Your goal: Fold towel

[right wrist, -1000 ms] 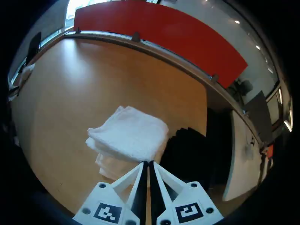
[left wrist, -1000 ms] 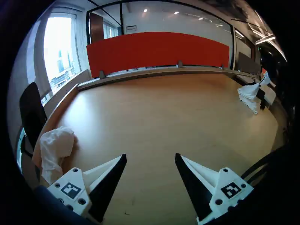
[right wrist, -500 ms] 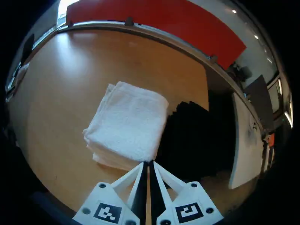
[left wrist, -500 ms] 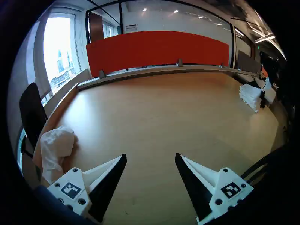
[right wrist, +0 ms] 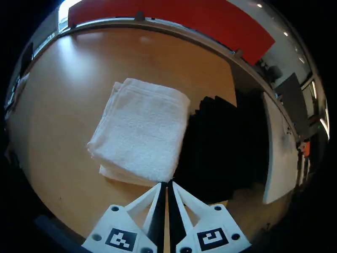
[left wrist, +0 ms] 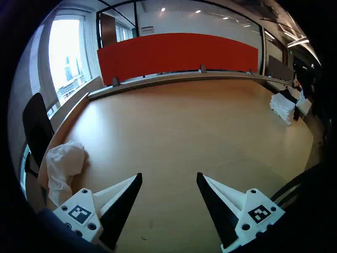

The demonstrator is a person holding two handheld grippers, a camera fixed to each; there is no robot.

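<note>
- Right now your left gripper (left wrist: 168,175) hangs over the wooden table (left wrist: 181,126) with its fingers spread wide and nothing between them.
- Your right gripper (right wrist: 167,183) has its fingers drawn together with just a thin slit between them; no cloth shows in that slit.
- From the right gripper view you get the folded towel (right wrist: 141,135) close up: a neat white stack lying flat on the table, its near edge just ahead of the fingertips.
- Just beside that towel, on its right, sits a dark pile (right wrist: 223,147); its make-up is too dark to tell.
- From the left gripper view the same towel (left wrist: 282,107) looks small and far off, near the table's right edge and well apart from the left gripper.
- That view also gives you a crumpled white cloth (left wrist: 63,164) at the table's left edge, near the left finger.
- Behind it stands a black chair (left wrist: 36,122), with a bright window (left wrist: 67,63) beyond.
- A red divider (left wrist: 177,52) runs along the table's far side.
</note>
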